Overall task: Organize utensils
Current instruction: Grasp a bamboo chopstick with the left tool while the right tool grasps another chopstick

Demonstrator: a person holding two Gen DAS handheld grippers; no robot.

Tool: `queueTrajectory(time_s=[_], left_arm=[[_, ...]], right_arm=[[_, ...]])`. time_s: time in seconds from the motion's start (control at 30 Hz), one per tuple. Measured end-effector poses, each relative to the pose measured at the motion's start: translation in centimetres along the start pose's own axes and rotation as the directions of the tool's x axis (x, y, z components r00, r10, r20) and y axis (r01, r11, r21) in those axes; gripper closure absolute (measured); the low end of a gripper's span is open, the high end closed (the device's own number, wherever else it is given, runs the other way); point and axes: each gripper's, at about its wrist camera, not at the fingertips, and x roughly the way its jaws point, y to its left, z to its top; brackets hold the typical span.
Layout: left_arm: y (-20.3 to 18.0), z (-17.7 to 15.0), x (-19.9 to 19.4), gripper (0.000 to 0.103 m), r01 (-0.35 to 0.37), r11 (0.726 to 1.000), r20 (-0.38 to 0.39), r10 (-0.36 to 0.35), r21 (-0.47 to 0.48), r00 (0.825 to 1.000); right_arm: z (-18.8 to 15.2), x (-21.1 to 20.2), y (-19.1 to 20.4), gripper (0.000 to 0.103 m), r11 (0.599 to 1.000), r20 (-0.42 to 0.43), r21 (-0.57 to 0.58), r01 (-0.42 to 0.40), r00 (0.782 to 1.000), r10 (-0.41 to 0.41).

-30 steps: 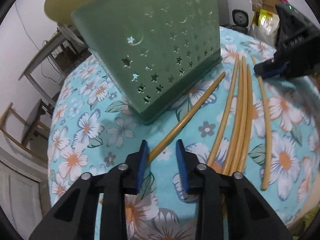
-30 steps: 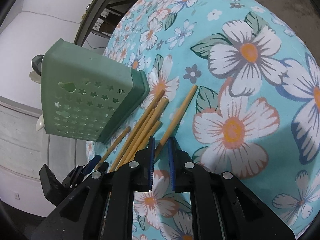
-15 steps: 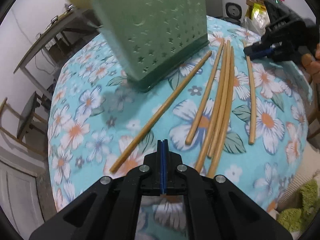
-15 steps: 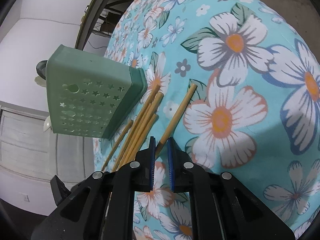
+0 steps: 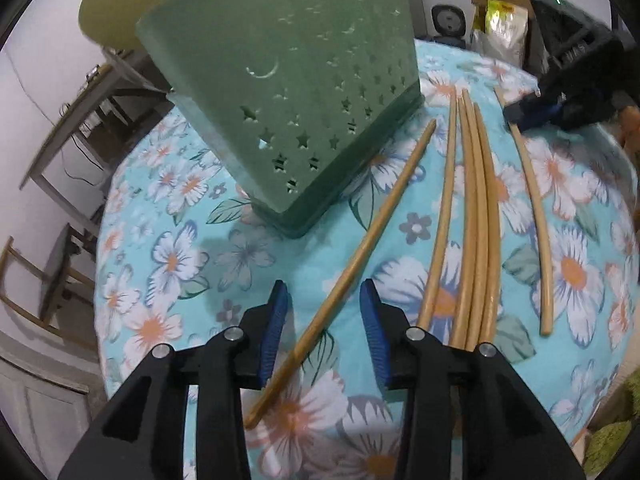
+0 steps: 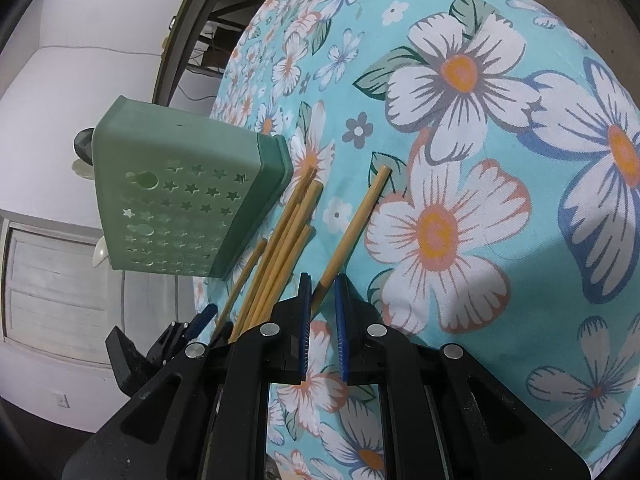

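1. Your left gripper [image 5: 323, 332] has just been opening; its fingers stand spread, a lone chopstick [image 5: 362, 248] lying slantwise between them, untouched by either pad.
2. Your right gripper [image 6: 321, 328] holds its fingers narrowly apart around the outermost chopstick [image 6: 354, 226]; whether they pinch it, I cannot tell.
3. Expect light, stiff, smooth sticks likely to roll; pinch near the thick end, then carry to the green holder [image 5: 296, 112] beyond your fingertips.

Left claw [image 5: 324, 304] just reopened, jaws apart; right claw [image 6: 322, 292] narrowly parted.
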Motion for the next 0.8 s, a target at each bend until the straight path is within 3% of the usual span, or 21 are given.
queueTrajectory(time_s=[0.03, 0.07, 0.17, 0.33, 0.57, 0.67, 0.8], left_arm=[[0.3, 0.1, 0.1, 0.081, 0.026, 1.0, -0.005, -0.026, -0.017, 1.0], [0.4, 0.2, 0.2, 0.085, 0.047, 0.998, -0.008, -0.048, -0.032, 0.999], [0.1, 0.0, 0.0, 0.091, 0.058, 0.998, -0.006, -0.058, -0.019, 0.998], [-0.6, -1.1, -1.7, 0.095, 0.106, 0.994, -0.031, -0.107, -0.03, 0.994], [-0.6, -4.2, -4.0, 0.098, 0.092, 0.995, -0.11, -0.096, -0.037, 0.989], [0.2, -5.1, -4.5, 0.097, 0.091, 0.993, -0.148, -0.102, -0.076, 0.984], [1.6, -5.0, -5.2, 0.095, 0.114, 0.981, -0.123, -0.134, -0.159, 0.983]], right_arm=[[0.0, 0.0, 0.0, 0.093, 1.0, 0.0, 0.0, -0.002, 1.0, 0.002], [-0.1, 0.0, -0.1, 0.093, 1.0, -0.001, 0.0, -0.004, 1.0, 0.004], [0.0, 0.0, 0.1, 0.094, 1.0, -0.003, -0.006, -0.002, 1.0, 0.002], [-0.1, 0.0, 0.3, 0.094, 1.0, -0.008, -0.01, -0.006, 1.0, 0.005], [-0.4, -0.4, 0.0, 0.094, 1.0, -0.013, -0.005, -0.012, 1.0, 0.012], [-0.6, -0.6, -0.2, 0.094, 1.0, -0.013, -0.003, -0.014, 1.0, 0.014], [-0.6, -0.7, -0.2, 0.092, 1.0, -0.015, 0.003, -0.013, 1.0, 0.013]])
